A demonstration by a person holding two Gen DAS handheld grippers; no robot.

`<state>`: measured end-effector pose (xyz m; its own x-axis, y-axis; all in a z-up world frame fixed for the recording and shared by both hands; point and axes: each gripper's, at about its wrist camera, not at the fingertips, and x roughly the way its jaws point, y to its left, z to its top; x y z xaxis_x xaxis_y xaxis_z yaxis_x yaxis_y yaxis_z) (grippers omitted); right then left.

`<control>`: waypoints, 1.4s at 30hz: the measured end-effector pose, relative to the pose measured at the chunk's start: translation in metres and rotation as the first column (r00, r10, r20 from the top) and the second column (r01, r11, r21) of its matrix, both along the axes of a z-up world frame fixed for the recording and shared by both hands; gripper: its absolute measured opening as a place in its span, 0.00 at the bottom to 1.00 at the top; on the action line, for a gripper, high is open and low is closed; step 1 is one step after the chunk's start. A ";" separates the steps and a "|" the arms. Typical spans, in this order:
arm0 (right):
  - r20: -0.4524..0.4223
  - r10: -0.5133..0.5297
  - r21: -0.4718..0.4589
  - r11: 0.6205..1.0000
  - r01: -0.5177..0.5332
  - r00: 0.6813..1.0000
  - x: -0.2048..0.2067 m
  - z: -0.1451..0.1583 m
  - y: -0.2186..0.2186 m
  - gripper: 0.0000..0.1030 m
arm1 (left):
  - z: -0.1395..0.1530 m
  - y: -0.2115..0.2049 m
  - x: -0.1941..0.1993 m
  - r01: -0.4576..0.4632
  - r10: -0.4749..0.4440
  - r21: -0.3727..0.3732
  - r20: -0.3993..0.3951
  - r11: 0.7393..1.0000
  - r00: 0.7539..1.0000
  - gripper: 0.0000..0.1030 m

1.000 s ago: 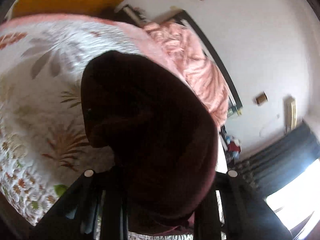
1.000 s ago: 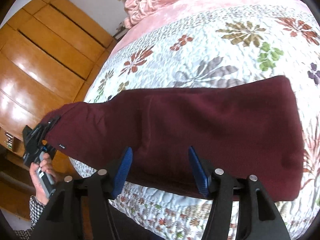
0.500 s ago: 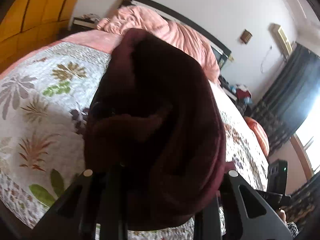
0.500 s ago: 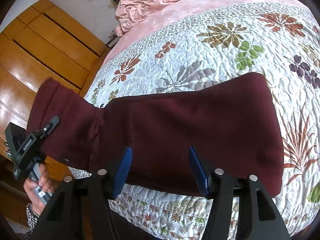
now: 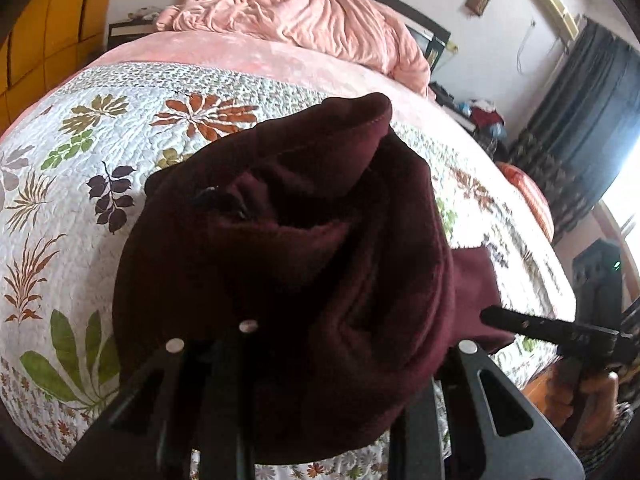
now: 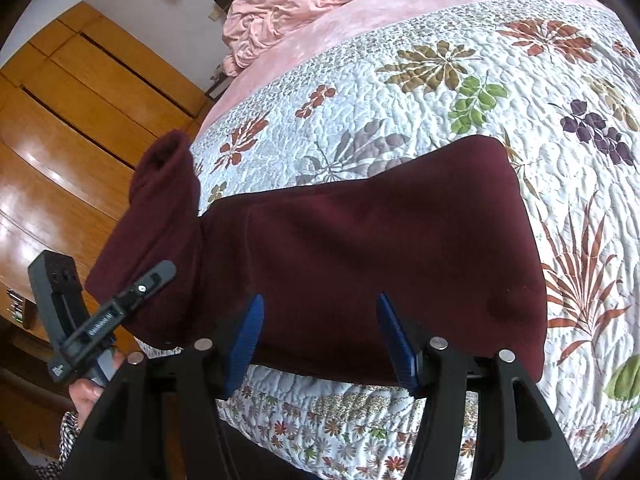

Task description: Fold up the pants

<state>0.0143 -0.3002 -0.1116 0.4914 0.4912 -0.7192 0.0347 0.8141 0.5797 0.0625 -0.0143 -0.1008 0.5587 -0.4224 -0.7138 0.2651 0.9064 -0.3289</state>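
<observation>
The maroon pants [image 6: 380, 240] lie across the near edge of the bed, folded lengthwise. My left gripper [image 5: 320, 360] is shut on one end of the pants [image 5: 288, 264], which bunches over its fingers and hides them; this lifted end stands up at the left in the right wrist view [image 6: 160, 216]. My right gripper [image 6: 320, 340] is open, its blue pads [image 6: 248, 340] spread just in front of the near edge of the pants, holding nothing. The right gripper also shows at the right in the left wrist view [image 5: 560, 328].
The bed has a white floral quilt [image 6: 440, 92] and a crumpled pink blanket [image 5: 304, 20] at the head. A wooden wardrobe [image 6: 72, 128] stands at the left of the bed. Dark curtains [image 5: 592, 120] hang by a window on the far side.
My left gripper has lifted its end of the pants up and swung it over toward the middle of the bed. The right gripper has stayed open at the near edge.
</observation>
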 end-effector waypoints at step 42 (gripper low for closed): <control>0.098 0.353 -0.156 0.929 -0.336 0.931 0.008 0.044 0.121 0.64 | -0.018 0.083 -0.002 -0.117 0.135 0.146 -0.118 0.982 0.984 0.86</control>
<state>0.0222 -0.1793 -0.0674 0.3974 0.5486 -0.7356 -0.3254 0.8338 0.4460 0.0610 0.0684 -0.1186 0.5019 -0.2465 -0.8291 0.1098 0.9689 -0.2216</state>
